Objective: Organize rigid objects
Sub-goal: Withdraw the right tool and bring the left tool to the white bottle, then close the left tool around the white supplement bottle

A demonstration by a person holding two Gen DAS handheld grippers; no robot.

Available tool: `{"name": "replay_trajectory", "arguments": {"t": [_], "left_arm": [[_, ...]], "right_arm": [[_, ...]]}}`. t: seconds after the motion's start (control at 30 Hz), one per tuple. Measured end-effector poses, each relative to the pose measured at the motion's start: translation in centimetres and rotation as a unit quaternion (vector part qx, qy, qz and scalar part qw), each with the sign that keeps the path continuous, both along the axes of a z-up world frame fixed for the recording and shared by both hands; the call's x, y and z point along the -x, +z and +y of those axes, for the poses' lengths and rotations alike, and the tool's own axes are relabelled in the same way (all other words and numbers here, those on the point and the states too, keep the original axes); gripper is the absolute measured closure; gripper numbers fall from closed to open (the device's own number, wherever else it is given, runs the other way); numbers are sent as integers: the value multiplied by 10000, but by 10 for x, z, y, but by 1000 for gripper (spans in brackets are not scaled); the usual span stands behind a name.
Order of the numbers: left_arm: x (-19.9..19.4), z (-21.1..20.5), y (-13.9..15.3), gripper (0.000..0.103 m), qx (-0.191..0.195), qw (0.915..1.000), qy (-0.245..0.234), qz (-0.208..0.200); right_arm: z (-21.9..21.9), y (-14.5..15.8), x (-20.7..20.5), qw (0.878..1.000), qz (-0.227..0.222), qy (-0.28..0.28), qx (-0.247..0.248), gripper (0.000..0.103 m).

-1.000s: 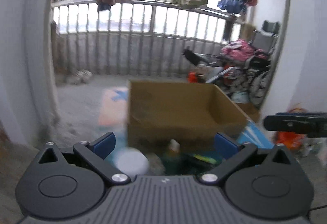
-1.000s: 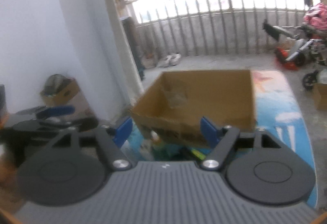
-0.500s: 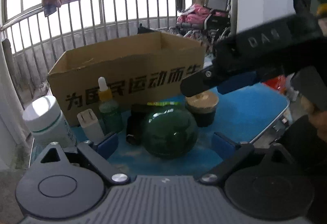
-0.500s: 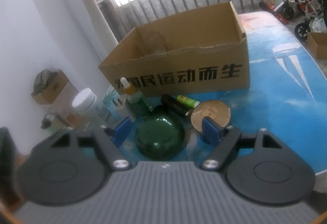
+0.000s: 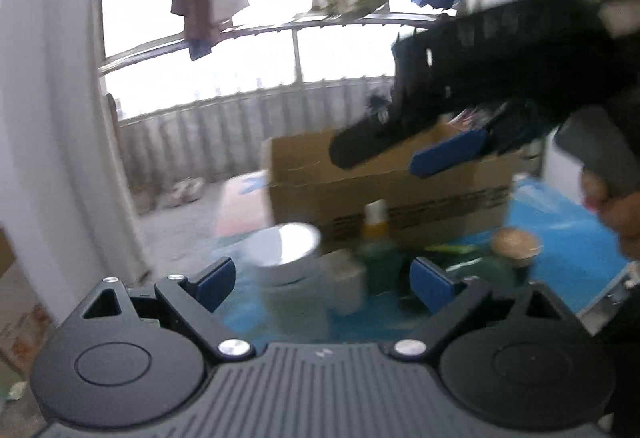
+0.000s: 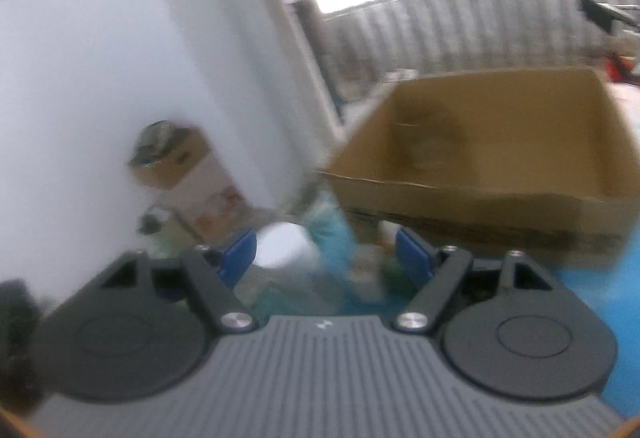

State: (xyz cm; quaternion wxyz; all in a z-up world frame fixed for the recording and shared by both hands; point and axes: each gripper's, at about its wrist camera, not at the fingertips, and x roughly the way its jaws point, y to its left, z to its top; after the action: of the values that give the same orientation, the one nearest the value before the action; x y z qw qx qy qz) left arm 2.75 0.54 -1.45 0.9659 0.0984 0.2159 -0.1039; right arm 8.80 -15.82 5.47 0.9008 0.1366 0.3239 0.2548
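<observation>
The picture is blurred by motion. In the left wrist view, my left gripper [image 5: 322, 283] is open low over the blue table [image 5: 560, 238], with nothing between its pads. Just ahead stand a white jar [image 5: 286, 244], a small white block [image 5: 346, 278] and a green dropper bottle [image 5: 378, 258]. Further right are a dark green ball [image 5: 484, 270] and a cork-topped jar [image 5: 516, 244]. The open cardboard box [image 5: 360, 178] stands behind them. My right gripper [image 5: 380, 158] hangs open above the box front. In the right wrist view, the right gripper [image 6: 326, 256] points at the white jar [image 6: 280, 244], beside the box [image 6: 500, 142].
A person's hand [image 5: 616, 206] holds the right gripper's handle at the right edge. A white wall [image 6: 120, 58] and a small carton on the floor [image 6: 168, 158] lie left of the table. The balcony railing [image 5: 200, 130] and hanging clothes are behind.
Both views have swung left and dropped. The white jar now sits ahead of both grippers instead of the green ball. The right gripper has shifted across the box front.
</observation>
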Motion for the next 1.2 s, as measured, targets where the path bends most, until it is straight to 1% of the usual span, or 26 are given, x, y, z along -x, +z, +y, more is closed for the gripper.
{"name": "replay_trajectory", "arguments": {"t": [0.07, 0.13, 0.2, 0.27, 0.33, 0.43, 0.5, 0.63, 0.7, 0.77, 0.93, 1.2], "left_arm": [[-12, 7, -9, 12, -148, 9995, 196, 180], [-23, 15, -17, 17, -65, 9990, 264, 348], [-30, 18, -25, 18, 17, 9987, 225, 458], [-39, 17, -32, 22, -66, 9982, 190, 562], [-47, 14, -37, 27, -144, 9974, 118, 690], [-52, 12, -40, 30, -65, 9965, -55, 832], [-53, 12, -41, 33, -50, 9965, -130, 828], [-56, 12, -44, 44, -7, 9956, -163, 920], [-57, 13, -45, 47, 13, 9955, -124, 936], [-57, 14, -45, 49, 71, 9955, -90, 936], [-58, 15, -44, 49, 152, 9953, -28, 961], [-40, 3, -36, 49, 66, 9957, -135, 917]], "right_arm": [[23, 1, -12, 9997, 3, 224, 95, 24], [46, -1, -23, 9985, -31, 387, 383, 24], [67, -7, -37, 9964, 40, 525, 658, 24], [81, -15, -50, 9941, 154, 602, 888, 24], [93, -21, -61, 9920, 250, 668, 1042, 24], [107, -32, -73, 9891, 422, 750, 1191, 24], [110, -37, -77, 9881, 509, 753, 1238, 24], [114, -44, -82, 9871, 619, 767, 1260, 25], [115, -48, -82, 9863, 667, 793, 1285, 32], [112, -48, -79, 9856, 715, 875, 1256, 45], [121, -49, -72, 9828, 611, 918, 1481, 46], [105, -41, -62, 9863, 697, 850, 1231, 47]]}}
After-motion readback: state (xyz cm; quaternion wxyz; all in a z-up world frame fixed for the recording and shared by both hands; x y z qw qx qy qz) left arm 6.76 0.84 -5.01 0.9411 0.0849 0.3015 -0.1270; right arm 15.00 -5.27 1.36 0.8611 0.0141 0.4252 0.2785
